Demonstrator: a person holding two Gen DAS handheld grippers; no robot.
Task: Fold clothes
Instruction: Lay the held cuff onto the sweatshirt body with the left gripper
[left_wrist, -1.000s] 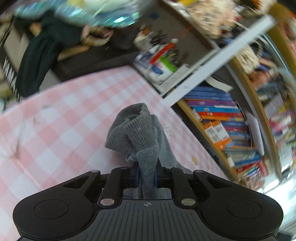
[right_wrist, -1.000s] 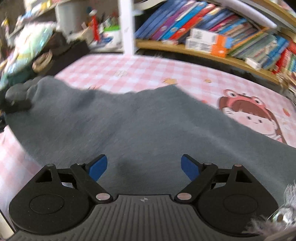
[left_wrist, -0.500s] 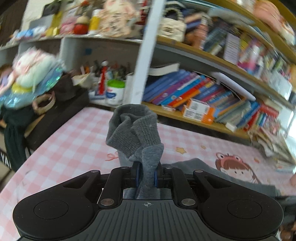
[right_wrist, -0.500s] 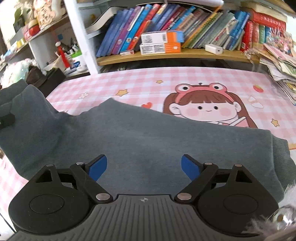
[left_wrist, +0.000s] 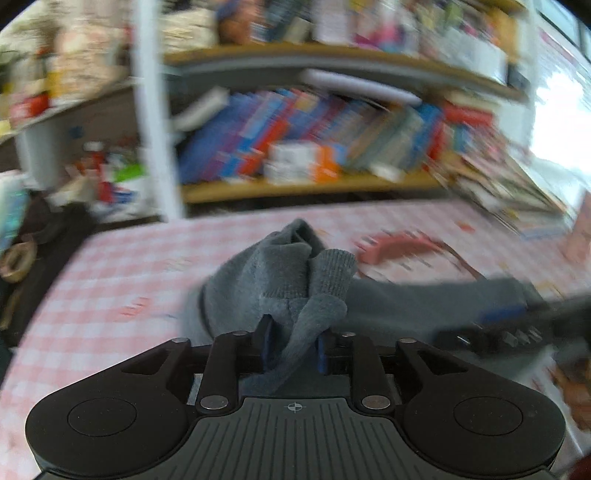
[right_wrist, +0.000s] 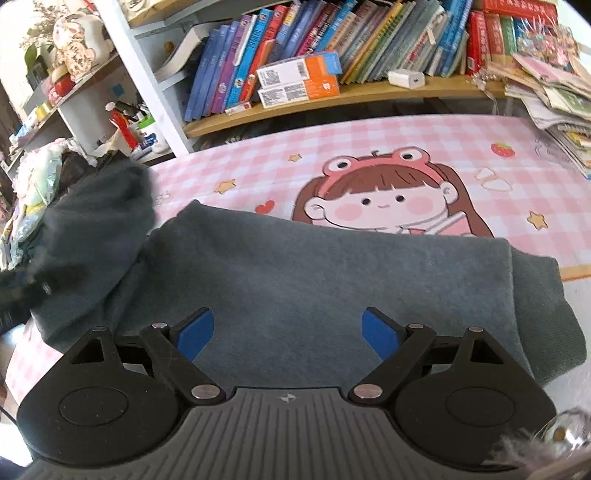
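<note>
A grey sweater (right_wrist: 332, 280) lies folded across the pink checked mat (right_wrist: 369, 147). My right gripper (right_wrist: 288, 332) is open and empty, hovering over the sweater's near part. My left gripper (left_wrist: 293, 343) has its jaws slightly parted with the sweater's ribbed cuff (left_wrist: 325, 280) still between them; the sleeve bunches in front of it. In the right wrist view the raised sleeve (right_wrist: 99, 221) shows blurred at the left, over the sweater's left end. The right gripper (left_wrist: 517, 325) shows blurred at the right of the left wrist view.
A bookshelf (right_wrist: 332, 55) full of books runs along the far edge of the mat. A white shelf post (right_wrist: 147, 74) stands at the back left, with bottles and clutter (right_wrist: 129, 129) beside it. Stacked magazines (right_wrist: 554, 92) lie at the right.
My left gripper has swung right and lowered toward the sweater body, carrying the sleeve over it, and its jaws have parted a little. The right gripper stays open above the sweater.
</note>
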